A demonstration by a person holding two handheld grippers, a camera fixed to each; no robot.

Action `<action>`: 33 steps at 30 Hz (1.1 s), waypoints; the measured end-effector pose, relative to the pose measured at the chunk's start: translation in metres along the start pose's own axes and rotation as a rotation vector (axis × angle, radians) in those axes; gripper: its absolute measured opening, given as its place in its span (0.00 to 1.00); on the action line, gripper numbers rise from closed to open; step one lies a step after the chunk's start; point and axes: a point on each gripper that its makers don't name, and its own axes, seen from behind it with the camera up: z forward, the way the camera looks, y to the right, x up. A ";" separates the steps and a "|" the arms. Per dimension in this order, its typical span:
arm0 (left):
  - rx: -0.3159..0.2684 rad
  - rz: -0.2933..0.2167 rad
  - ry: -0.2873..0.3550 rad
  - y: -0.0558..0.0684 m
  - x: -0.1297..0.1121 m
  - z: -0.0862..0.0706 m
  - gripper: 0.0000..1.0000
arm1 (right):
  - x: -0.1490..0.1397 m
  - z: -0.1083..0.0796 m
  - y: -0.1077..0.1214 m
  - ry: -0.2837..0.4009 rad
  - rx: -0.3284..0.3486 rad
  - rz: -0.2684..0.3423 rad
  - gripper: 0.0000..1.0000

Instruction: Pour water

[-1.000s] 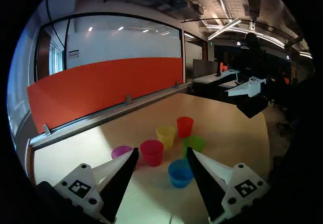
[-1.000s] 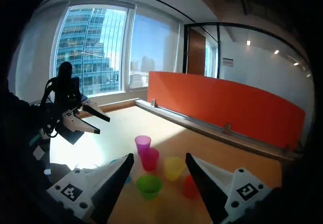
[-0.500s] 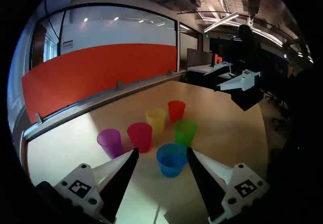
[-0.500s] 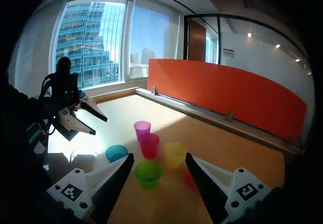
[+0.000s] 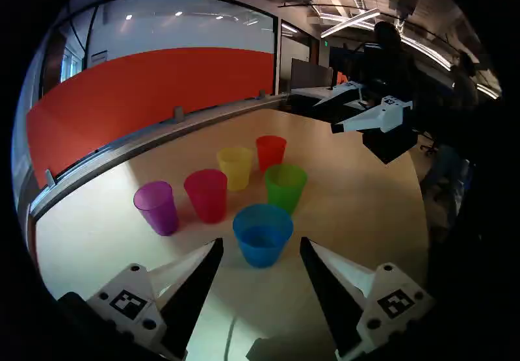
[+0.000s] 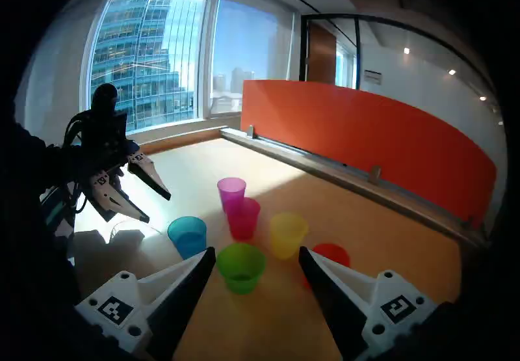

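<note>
Several plastic cups stand grouped on a wooden table (image 5: 364, 192). In the left gripper view, the blue cup (image 5: 262, 235) stands just ahead of my open left gripper (image 5: 260, 250), which holds nothing. Behind it are the purple cup (image 5: 157, 207), pink cup (image 5: 207, 195), yellow cup (image 5: 236, 167), red cup (image 5: 270, 153) and green cup (image 5: 285, 187). In the right gripper view, the green cup (image 6: 241, 267) stands between the fingertips of my open right gripper (image 6: 257, 260), ahead of them. Around it are the blue cup (image 6: 187, 236), purple cup (image 6: 231, 194), pink cup (image 6: 244, 218), yellow cup (image 6: 288, 234) and red cup (image 6: 329, 255).
An orange partition (image 5: 149, 94) on a metal rail borders the table's far side. Large windows (image 6: 156, 55) lie behind the left gripper (image 6: 146, 195), held above the table at the left. The right gripper (image 5: 370, 117) hangs over the table's right part. Office desks stand beyond.
Both cameras have tilted downward and come nearer the cups, which now sit higher in view and larger. The blue cup has risen from between the left fingertips to just ahead of them.
</note>
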 end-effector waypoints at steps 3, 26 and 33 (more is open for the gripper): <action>-0.002 0.009 -0.021 0.000 -0.006 0.004 0.87 | -0.003 0.004 -0.001 -0.007 0.005 -0.001 0.99; -0.061 0.057 -0.151 0.001 -0.030 0.052 0.87 | -0.019 0.034 -0.003 -0.050 0.044 0.011 0.99; -0.074 0.059 -0.158 0.000 -0.029 0.067 0.87 | -0.025 0.041 -0.003 -0.066 0.053 0.014 0.99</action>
